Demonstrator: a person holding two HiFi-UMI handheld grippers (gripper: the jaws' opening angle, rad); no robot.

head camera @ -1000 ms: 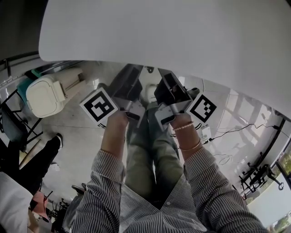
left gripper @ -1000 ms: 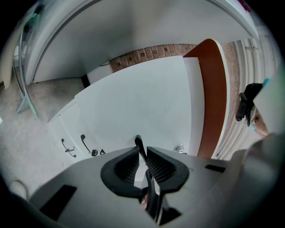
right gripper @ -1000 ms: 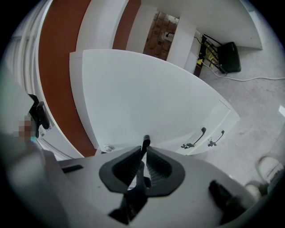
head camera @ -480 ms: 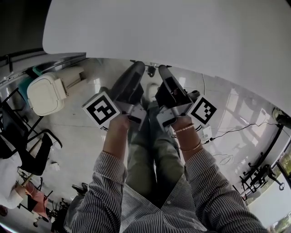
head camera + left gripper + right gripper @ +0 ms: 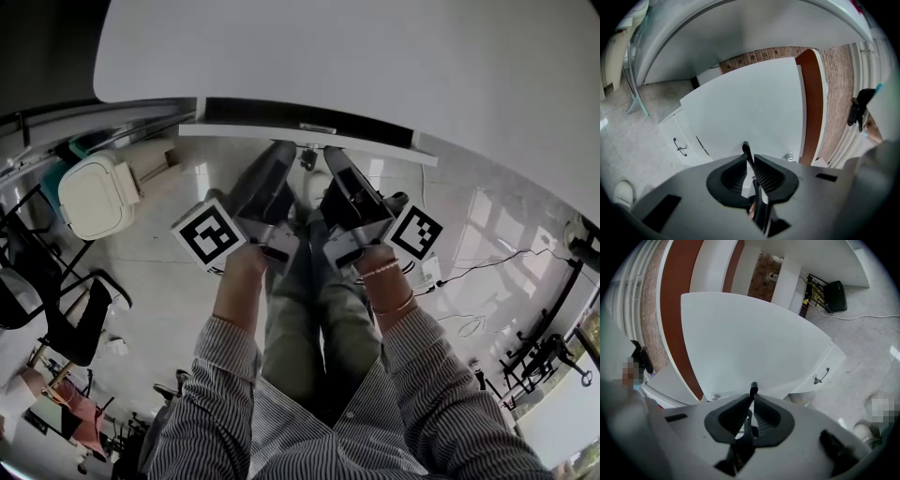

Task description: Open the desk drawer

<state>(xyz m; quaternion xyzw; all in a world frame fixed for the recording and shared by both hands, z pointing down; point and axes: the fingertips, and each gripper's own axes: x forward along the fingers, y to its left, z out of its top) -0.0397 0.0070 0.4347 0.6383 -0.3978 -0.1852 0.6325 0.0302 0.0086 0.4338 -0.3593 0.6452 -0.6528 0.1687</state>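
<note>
The left claw [image 5: 749,157] and the right claw [image 5: 752,398] are each clamped shut on a thin dark strip [image 5: 746,147] that stands between the ribbed pads. I take it for the drawer's pull, though from here I can't be sure. The shallow white desk drawer [image 5: 244,132] sits just ahead of both claw tips, a little way out from under the broad white bench [image 5: 375,56].

I'd judge the drawer a light, rigid box on runners that wants a straight, level pull. The best hold is near the middle of its front, with both claws sharing the load. A lopsided tug could rack it in its slides, and so slim a strip might slip from the pads.

Beneath the claws lies a pale, glossy tiled floor [image 5: 159,262]. A cream lidded bin [image 5: 94,192] and black chair frames [image 5: 37,309] stand off to the left claw's side. Dark cables [image 5: 487,267] trail across the tiles on the right claw's side.
</note>
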